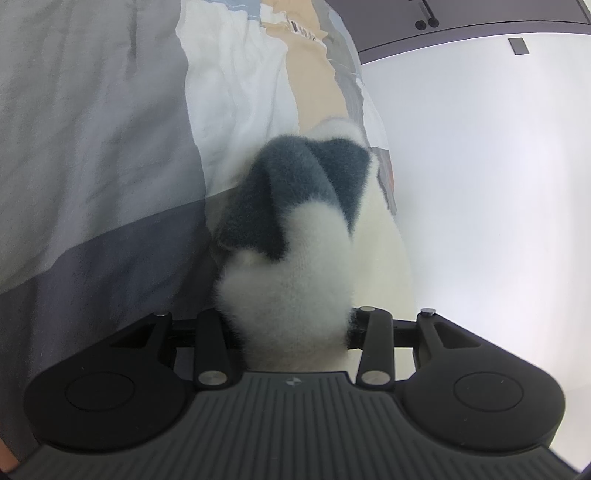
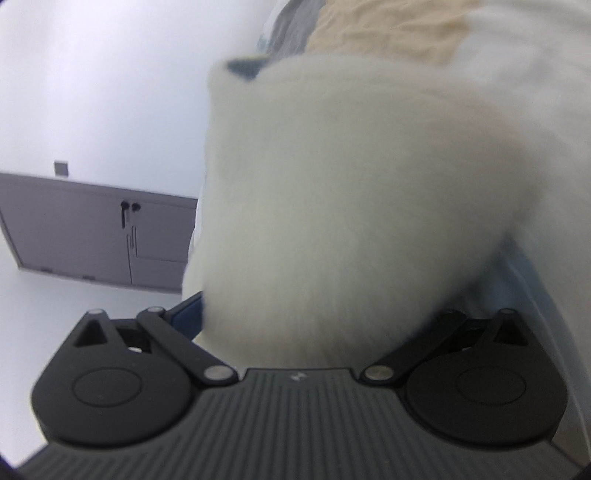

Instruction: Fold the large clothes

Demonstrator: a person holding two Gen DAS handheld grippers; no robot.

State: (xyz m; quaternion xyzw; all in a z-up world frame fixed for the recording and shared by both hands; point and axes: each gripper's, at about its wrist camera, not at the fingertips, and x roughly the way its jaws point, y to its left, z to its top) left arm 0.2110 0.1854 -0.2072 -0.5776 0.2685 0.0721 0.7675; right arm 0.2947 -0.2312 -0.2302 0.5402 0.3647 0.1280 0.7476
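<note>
**Two grippers, one fluffy garment strung between them**

Two wrist views show the same cream-and-grey fleece garment (image 1: 291, 236), bunched into each gripper. In the left wrist view the left gripper (image 1: 291, 328) has a thick wad of the fleece between its fingers; the jaws stand partly apart, and they appear to pinch that wad, though the fingertips are buried in the pile. From there the garment runs away toward 12 o'clock, cream at the jaws, then a dark grey band, then cream again, lying along the edge of a bed cover (image 1: 92, 155) in grey, white and tan blocks. A pale floor (image 1: 480, 184) lies at 3 o'clock and a grey cabinet (image 1: 461, 14) at 1 o'clock.

In the right wrist view, which is blurred, the right gripper (image 2: 314, 332) has its linkage arms splayed wide, with a large mass of cream fleece filling the gap. Whether its pads press on the cloth I cannot tell.

The relation that matters is the garment's long axis: it leads straight ahead from the left jaws. The left hand looks to me like the anchor, and the right hand the one placed to carry its end over for the fold. Loose bulk could slip from a wide grip.
</note>
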